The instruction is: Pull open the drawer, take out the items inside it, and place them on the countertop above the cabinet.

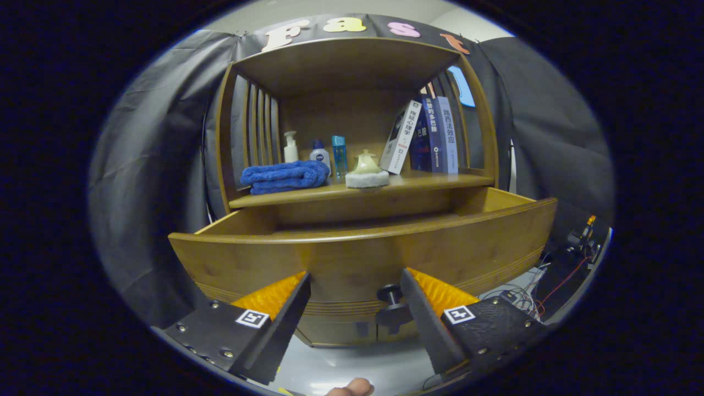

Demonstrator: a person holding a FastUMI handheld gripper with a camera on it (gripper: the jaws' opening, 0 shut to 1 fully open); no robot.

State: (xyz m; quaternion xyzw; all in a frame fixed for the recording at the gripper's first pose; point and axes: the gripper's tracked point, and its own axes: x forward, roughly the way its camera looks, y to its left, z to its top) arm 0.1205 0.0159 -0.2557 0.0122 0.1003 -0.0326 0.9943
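A wooden cabinet stands ahead with its drawer (363,258) pulled out towards me. The drawer's inside is hidden behind its tall front panel. A dark round knob (391,300) sticks out of the drawer front, close to the inner side of my right finger (426,324). My gripper (355,308) is open in front of the drawer face, its fingers wide apart and holding nothing. The countertop (418,181) above the drawer carries a folded blue towel (283,176) and a pale cream item on a white base (367,171).
At the back of the countertop stand a white pump bottle (290,147), a small blue-capped bottle (319,153) and a clear blue bottle (339,154). Several books (432,137) lean at the right. Cables and gear (572,247) lie right of the cabinet. A fingertip (352,388) shows below.
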